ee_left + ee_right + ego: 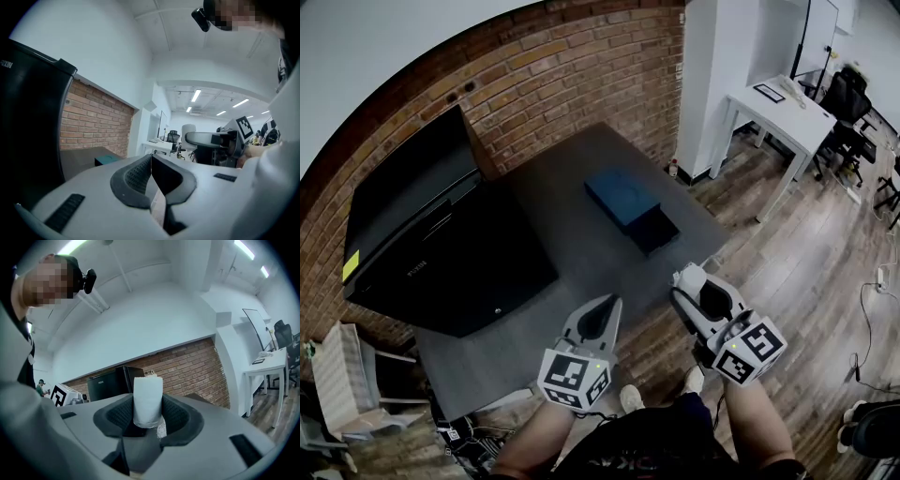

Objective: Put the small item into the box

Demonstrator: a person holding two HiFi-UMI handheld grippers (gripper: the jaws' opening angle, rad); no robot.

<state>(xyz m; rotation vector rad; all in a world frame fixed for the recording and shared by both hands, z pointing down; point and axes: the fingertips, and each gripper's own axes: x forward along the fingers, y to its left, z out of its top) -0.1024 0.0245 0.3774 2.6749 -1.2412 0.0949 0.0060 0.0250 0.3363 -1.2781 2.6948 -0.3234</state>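
Two tools [610,304] [685,278]; one blue box [623,200]; one white roll [147,400].

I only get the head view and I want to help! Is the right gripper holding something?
Observer: Yes, the right gripper view shows the right gripper pinching a small white roll between its fingers.
Operator: And the left one?
Observer: In its own view, the left gripper has its fingers shut together, nothing between them.
Operator: Does the roll stick out?
Observer: Yes, it rises well above the fingers in that view.
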